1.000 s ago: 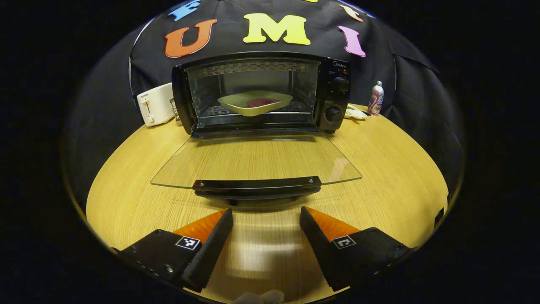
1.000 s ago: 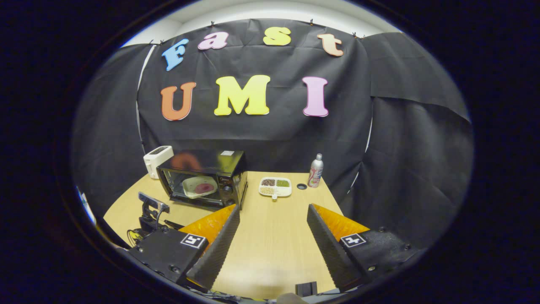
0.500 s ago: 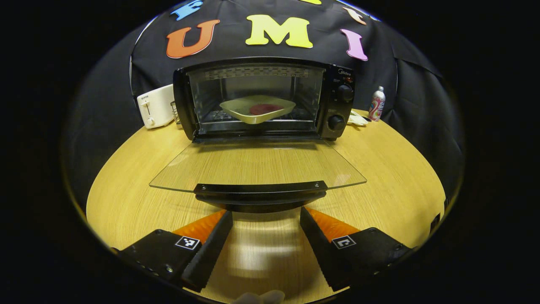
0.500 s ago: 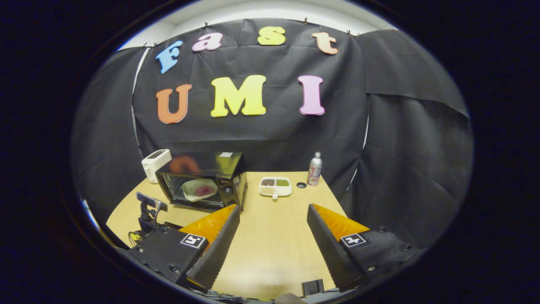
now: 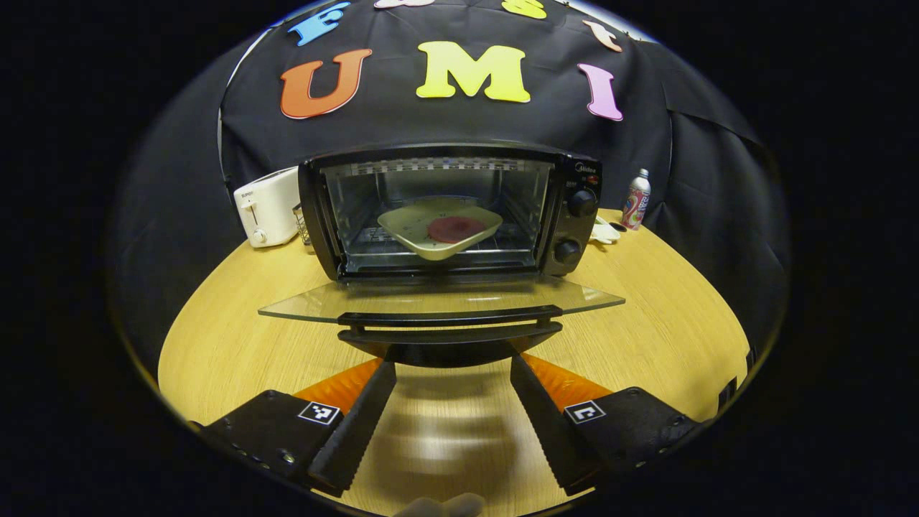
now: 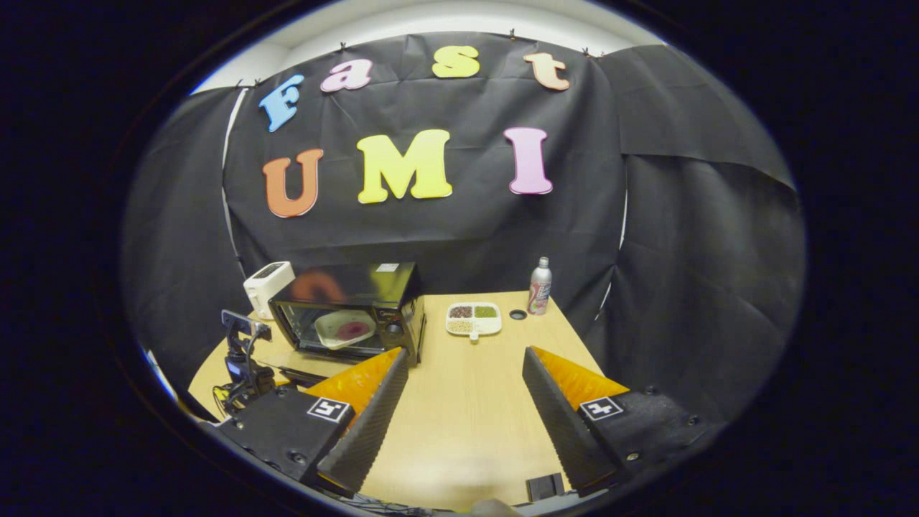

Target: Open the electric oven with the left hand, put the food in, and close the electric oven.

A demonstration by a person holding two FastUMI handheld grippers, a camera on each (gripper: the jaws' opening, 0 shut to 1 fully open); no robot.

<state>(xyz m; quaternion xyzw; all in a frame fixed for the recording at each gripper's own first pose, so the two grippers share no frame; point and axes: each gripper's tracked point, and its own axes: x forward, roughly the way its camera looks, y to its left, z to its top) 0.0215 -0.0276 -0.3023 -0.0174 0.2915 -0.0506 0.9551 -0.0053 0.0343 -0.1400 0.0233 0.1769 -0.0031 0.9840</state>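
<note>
The black electric oven [image 5: 574, 208] stands at the middle of the wooden table [image 5: 215, 337]. Its glass door [image 5: 309, 307] hangs open toward me, seen almost edge-on, with the black handle [image 5: 449, 334] along its front. Inside, on the rack, rests a pale plate [image 5: 413, 237] carrying a round red piece of food [image 5: 455, 229]. My left gripper [image 5: 452, 365] is open, and its fingertips lie just below the handle, one at each side. My right gripper [image 6: 463, 355] hangs open and holds nothing, high above the table, right of the oven [image 6: 352, 305]. The left gripper [image 6: 240, 352] shows before the door.
A white toaster [image 5: 267, 206] stands left of the oven. Right of the oven lie a white divided dish [image 6: 474, 319] of grains and a slim can [image 6: 538, 287], with a small dark round item [image 6: 516, 314] between them. Black cloth walls close in the table's back and right.
My left gripper has moved in under the door handle and tilted up; the glass door now shows nearly edge-on instead of from above. My right gripper has drifted slightly, still open.
</note>
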